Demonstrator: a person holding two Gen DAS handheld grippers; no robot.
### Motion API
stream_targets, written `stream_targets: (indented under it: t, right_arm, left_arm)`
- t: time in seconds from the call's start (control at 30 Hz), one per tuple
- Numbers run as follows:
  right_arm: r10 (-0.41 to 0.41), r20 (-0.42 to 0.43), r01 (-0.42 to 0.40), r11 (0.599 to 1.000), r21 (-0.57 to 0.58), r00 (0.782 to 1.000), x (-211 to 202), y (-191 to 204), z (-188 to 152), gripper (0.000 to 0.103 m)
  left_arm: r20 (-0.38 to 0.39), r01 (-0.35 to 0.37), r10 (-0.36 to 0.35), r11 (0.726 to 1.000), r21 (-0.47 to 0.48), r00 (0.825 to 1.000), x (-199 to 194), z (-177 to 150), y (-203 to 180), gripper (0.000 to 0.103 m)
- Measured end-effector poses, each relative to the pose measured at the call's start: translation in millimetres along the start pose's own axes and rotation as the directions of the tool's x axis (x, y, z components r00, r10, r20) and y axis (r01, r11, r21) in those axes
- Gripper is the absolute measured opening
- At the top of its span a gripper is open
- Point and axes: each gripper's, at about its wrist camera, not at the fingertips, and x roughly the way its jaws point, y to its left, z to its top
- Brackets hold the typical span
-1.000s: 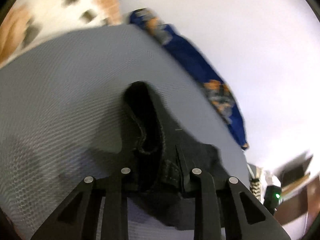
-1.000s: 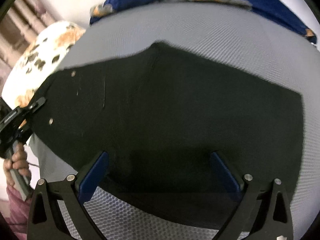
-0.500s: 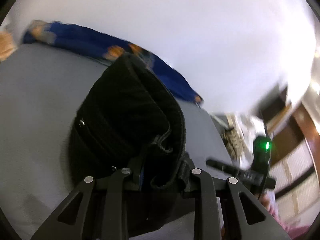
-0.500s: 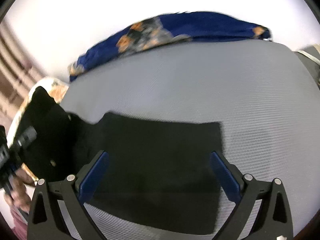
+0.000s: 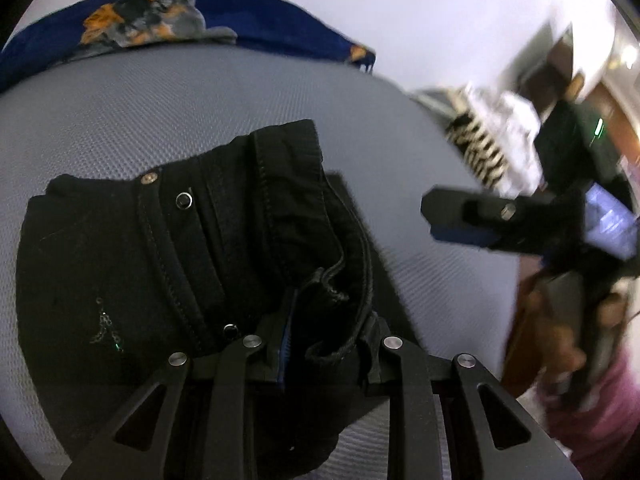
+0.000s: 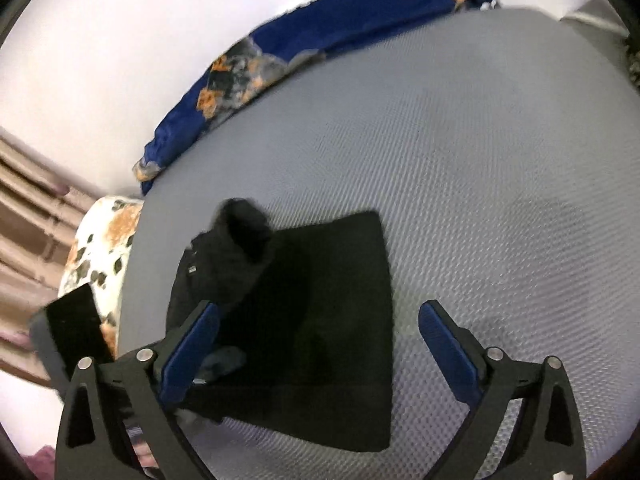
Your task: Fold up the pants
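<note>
The black pants (image 5: 168, 272) lie on a grey mesh bed surface (image 5: 160, 100). My left gripper (image 5: 324, 344) is shut on the waistband end and holds it folded over the lower layer. In the right wrist view the pants (image 6: 328, 304) form a flat folded rectangle with the raised waistband end at their left. My right gripper (image 6: 320, 328) is open and empty just above that rectangle. The right gripper also shows in the left wrist view (image 5: 480, 216) at the right, apart from the pants.
A blue patterned cloth (image 6: 304, 56) lies along the bed's far edge by a white wall; it also shows in the left wrist view (image 5: 160, 20). A white spotted pillow (image 6: 100, 248) sits at the left. Furniture and clutter (image 5: 520, 128) stand beyond the bed's right side.
My left gripper has carried the waistband end across and down over the rest of the pants. My right gripper has stayed open and drawn back to the right; the visible pants are now a smaller rectangle.
</note>
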Motion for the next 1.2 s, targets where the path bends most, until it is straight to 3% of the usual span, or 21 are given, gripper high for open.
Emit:
stream_targets:
  t: [0.1, 0.13, 0.23, 0.33, 0.4, 0.57, 0.67, 0.8, 0.87, 0.93, 1.0, 1.2]
  right_arm:
    - [0.062, -0.054, -0.061, 0.998, 0.011, 0.997, 16.4, -2.2, -2.4, 0.094]
    - [0.094, -0.072, -0.092, 0.995, 0.028, 0.993, 22.0, -4.3, -2.5, 0.094]
    - [0.198, -0.119, -0.191, 0.979, 0.070, 0.973, 39.1, -10.4, -2.0, 0.094]
    - [0.274, -0.138, -0.261, 0.960, 0.103, 0.952, 53.2, -15.7, -0.1, 0.094]
    - [0.315, -0.149, -0.297, 0.946, 0.133, 0.937, 62.2, -21.4, 1.5, 0.089]
    - [0.416, -0.154, -0.389, 0.904, 0.174, 0.896, 81.1, -32.1, 9.6, 0.075]
    - [0.438, -0.165, -0.413, 0.895, 0.167, 0.883, 91.5, -32.1, 16.6, 0.065]
    - [0.443, -0.174, -0.427, 0.896, 0.122, 0.879, 103.9, -25.8, 26.6, 0.060]
    - [0.436, -0.169, -0.424, 0.900, 0.103, 0.884, 104.7, -23.7, 29.5, 0.049]
    - [0.428, -0.164, -0.415, 0.904, 0.108, 0.889, 105.8, -23.1, 29.4, 0.025]
    - [0.416, -0.144, -0.400, 0.907, 0.132, 0.898, 100.4, -19.6, 27.2, 0.014]
    - [0.351, -0.045, -0.348, 0.936, 0.062, 0.935, 49.5, 2.0, 21.0, 0.011]
  left_arm:
    - [0.007, -0.048, 0.048, 0.998, 0.047, 0.999, 2.5, -4.3, -10.3, 0.029]
    - [0.010, -0.060, 0.059, 0.996, 0.068, 0.998, 1.0, -4.7, -13.5, 0.034]
    - [0.009, -0.022, 0.022, 0.995, 0.099, 1.000, -11.0, -10.3, -20.5, 0.065]
    - [0.032, 0.029, -0.033, 0.993, 0.117, 0.999, -32.8, -19.1, -21.9, 0.065]
    - [0.053, 0.015, -0.021, 0.993, 0.116, 0.998, -46.5, -22.6, -17.2, 0.065]
    - [0.123, -0.089, 0.086, 0.996, 0.017, 0.989, -79.0, -26.4, 24.1, 0.065]
    - [0.123, -0.112, 0.119, 0.992, -0.066, 0.985, -87.2, -32.1, 50.9, 0.065]
    - [0.113, -0.153, 0.167, 0.980, -0.125, 0.979, -84.5, -36.7, 75.3, 0.065]
    - [0.103, -0.159, 0.174, 0.978, -0.136, 0.979, -83.0, -40.9, 80.3, 0.065]
    - [0.103, -0.167, 0.182, 0.976, -0.137, 0.978, -82.2, -41.7, 79.1, 0.065]
    - [0.110, -0.168, 0.183, 0.977, -0.132, 0.977, -81.5, -38.3, 77.3, 0.065]
    - [0.147, -0.139, 0.157, 0.982, -0.126, 0.977, -84.1, -26.7, 74.8, 0.065]
